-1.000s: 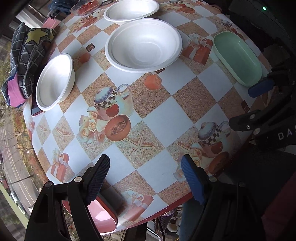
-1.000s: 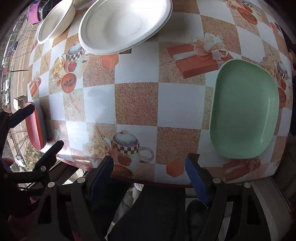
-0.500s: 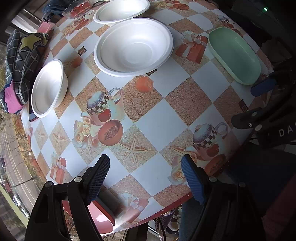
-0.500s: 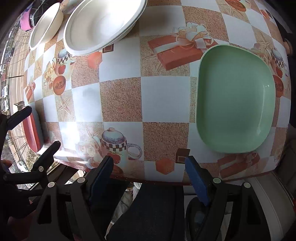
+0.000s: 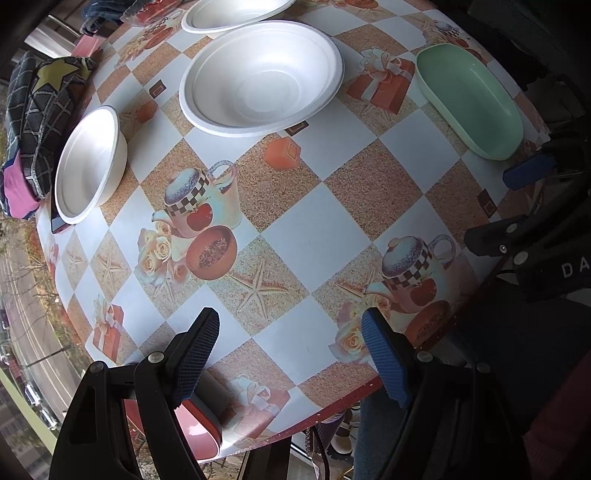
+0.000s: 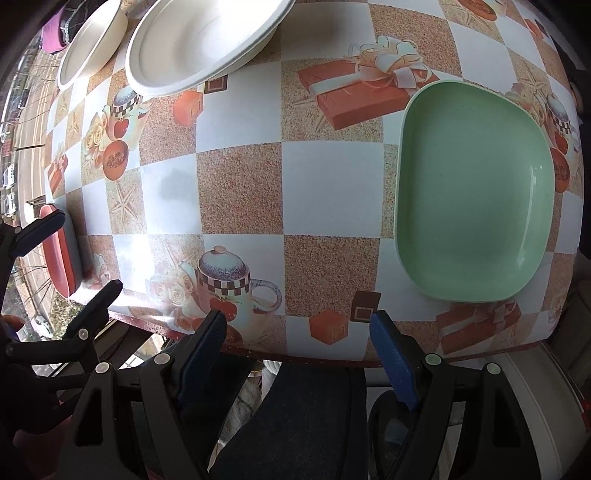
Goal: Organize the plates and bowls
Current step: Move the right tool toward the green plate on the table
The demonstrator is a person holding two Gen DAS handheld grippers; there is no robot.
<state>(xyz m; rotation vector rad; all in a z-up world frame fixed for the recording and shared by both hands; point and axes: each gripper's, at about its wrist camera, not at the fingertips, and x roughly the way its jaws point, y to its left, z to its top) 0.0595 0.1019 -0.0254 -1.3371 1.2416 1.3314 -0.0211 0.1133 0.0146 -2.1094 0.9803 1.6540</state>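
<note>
A large white foam bowl (image 5: 260, 77) sits mid-table, a small white bowl (image 5: 90, 162) to its left and another white dish (image 5: 236, 13) behind. A green squarish plate (image 5: 469, 99) lies at the right edge; it also shows in the right wrist view (image 6: 472, 188). A red-pink plate (image 5: 195, 432) lies at the near edge under my left gripper's left finger; it also shows in the right wrist view (image 6: 59, 254). My left gripper (image 5: 291, 350) is open and empty above the near edge. My right gripper (image 6: 297, 354) is open and empty at the table edge, left of the green plate.
A checked tablecloth (image 5: 314, 236) covers the table. A dark patterned cloth bag (image 5: 37, 103) lies at the far left, a phone (image 5: 59, 225) beside the small bowl. A clear container (image 5: 155, 9) stands at the back.
Both grippers have shifted; the right one has moved right toward the green plate, which now looms larger. No dish has moved and both stay open.
</note>
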